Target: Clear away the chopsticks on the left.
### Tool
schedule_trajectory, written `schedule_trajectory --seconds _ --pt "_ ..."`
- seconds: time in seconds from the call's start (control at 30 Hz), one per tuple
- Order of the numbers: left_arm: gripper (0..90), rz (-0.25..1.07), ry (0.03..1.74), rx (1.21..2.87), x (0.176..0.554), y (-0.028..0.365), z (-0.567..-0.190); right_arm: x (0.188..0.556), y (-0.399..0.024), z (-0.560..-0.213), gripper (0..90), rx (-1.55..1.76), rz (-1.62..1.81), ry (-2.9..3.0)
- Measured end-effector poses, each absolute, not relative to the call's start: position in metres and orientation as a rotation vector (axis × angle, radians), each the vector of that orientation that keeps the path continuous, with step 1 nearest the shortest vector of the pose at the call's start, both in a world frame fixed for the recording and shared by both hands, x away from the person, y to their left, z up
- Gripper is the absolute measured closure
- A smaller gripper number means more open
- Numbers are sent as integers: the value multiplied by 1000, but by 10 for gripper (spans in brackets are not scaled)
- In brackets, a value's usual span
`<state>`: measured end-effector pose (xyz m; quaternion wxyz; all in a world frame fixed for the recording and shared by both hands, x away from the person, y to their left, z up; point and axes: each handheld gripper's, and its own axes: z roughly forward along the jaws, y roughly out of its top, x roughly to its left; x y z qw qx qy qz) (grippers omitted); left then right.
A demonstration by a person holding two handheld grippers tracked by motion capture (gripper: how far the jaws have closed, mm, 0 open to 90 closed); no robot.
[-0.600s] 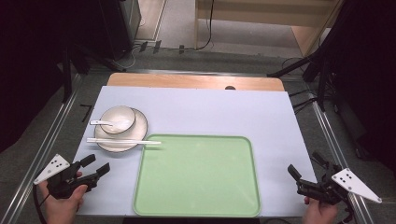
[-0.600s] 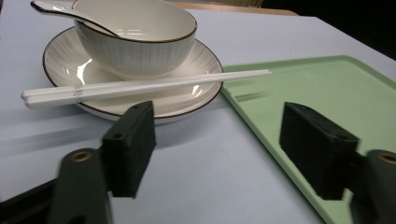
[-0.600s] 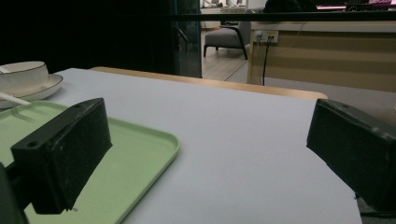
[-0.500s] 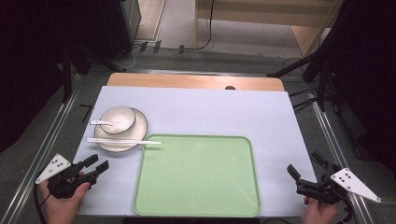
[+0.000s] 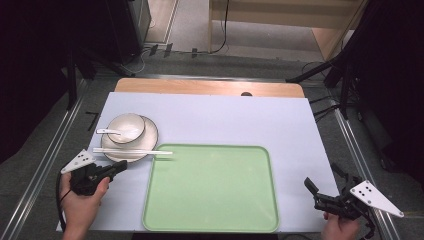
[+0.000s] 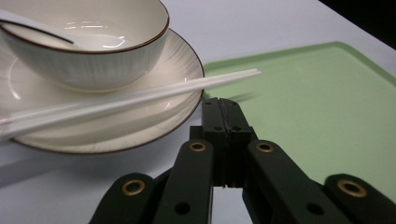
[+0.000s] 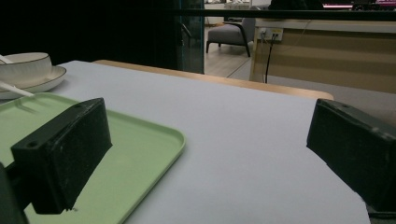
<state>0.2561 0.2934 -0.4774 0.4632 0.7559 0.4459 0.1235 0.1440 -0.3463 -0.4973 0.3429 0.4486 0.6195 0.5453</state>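
A white bowl (image 5: pixel 126 128) with a white spoon (image 5: pixel 107 131) in it stands on a cream plate (image 5: pixel 150 137) at the table's left. White chopsticks (image 5: pixel 132 151) lie across the plate's near rim, their tips over the corner of the green tray (image 5: pixel 212 190). My left gripper (image 5: pixel 120 167) is shut and empty, just short of the plate. In the left gripper view its closed tips (image 6: pixel 222 105) sit under the chopsticks (image 6: pixel 140 95), beside the plate (image 6: pixel 140 121) and bowl (image 6: pixel 88 51). My right gripper (image 5: pixel 322 176) is open and empty at the near right; between its jaws (image 7: pixel 210 126) lies bare table.
The green tray (image 7: pixel 135 154) lies bare in the middle near the front edge. A wooden strip (image 5: pixel 210 87) borders the far side of the white table cover. Metal rails (image 5: pixel 357 150) run along both sides, with dark stands beyond.
My left gripper has shut and moved forward and right, toward the plate and chopsticks. The right gripper has barely moved.
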Motion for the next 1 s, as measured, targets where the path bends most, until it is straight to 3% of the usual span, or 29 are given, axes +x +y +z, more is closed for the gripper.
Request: schedule_trajectory --seconds 0.43,1.0 --pt "900 298 1148 1951 298 266 -487 145 -346 -499 1 1175 1414 1620" --pt "900 319 1174 2035 316 242 -493 146 -347 -501 1 1188 1417 1622"
